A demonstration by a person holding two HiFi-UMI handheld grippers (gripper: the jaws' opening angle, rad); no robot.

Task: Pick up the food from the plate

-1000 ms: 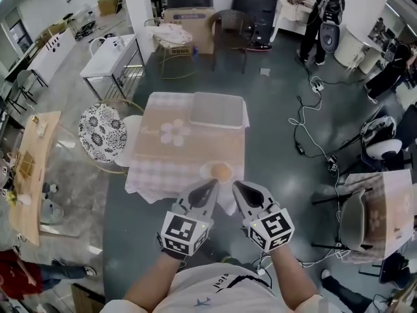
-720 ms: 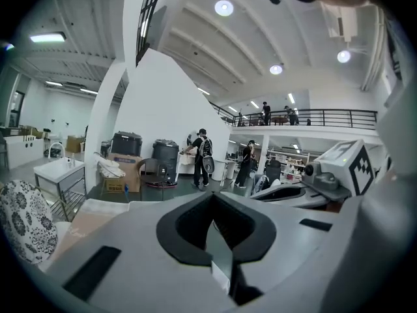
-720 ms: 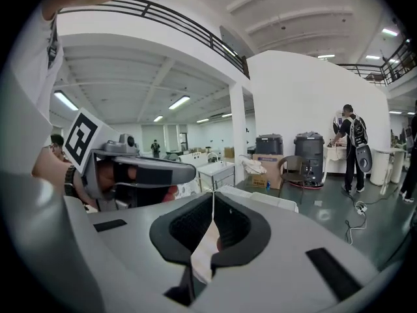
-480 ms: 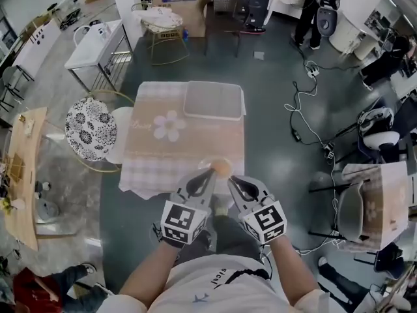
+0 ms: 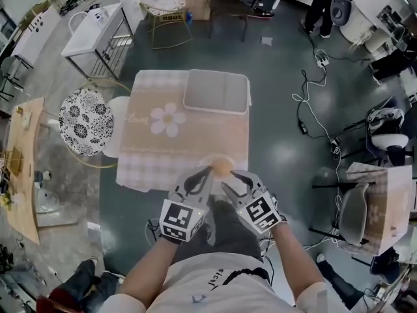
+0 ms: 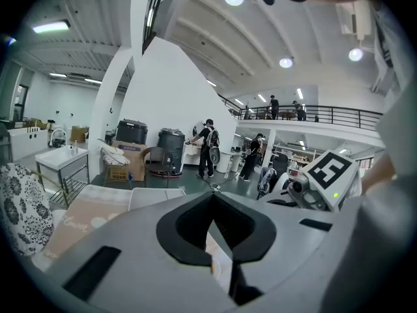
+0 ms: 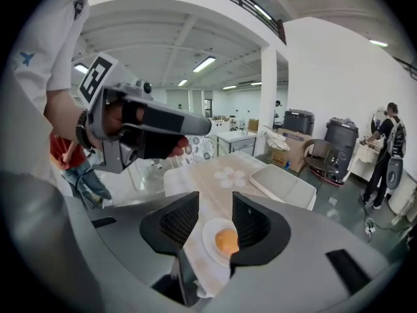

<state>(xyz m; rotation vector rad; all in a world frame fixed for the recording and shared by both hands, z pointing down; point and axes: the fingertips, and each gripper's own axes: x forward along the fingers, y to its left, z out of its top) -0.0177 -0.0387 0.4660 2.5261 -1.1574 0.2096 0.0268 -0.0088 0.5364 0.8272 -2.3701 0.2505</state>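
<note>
A round orange piece of food (image 5: 222,165) lies on a small white plate (image 5: 206,163) at the near right edge of the cloth-covered table (image 5: 189,135). My right gripper (image 5: 231,180) hovers just short of the plate. Its jaws are opening and nothing is between them. In the right gripper view the food (image 7: 226,241) and plate (image 7: 210,235) show through the gap of the right gripper (image 7: 215,204), farther off. My left gripper (image 5: 203,173) hangs beside it on the left, near the plate's rim. Its jaws (image 6: 212,198) meet at the tips and hold nothing.
A white tray (image 5: 217,91) lies at the table's far end. A black-and-white patterned chair (image 5: 81,121) stands to the table's left, and a white table (image 5: 98,28) behind that. Cables (image 5: 313,109) trail over the floor on the right, near another chair (image 5: 352,214).
Both grippers have come closer to the plate at the table's near edge. The right gripper's jaws, closed before, now stand apart. The left jaws stay closed.
</note>
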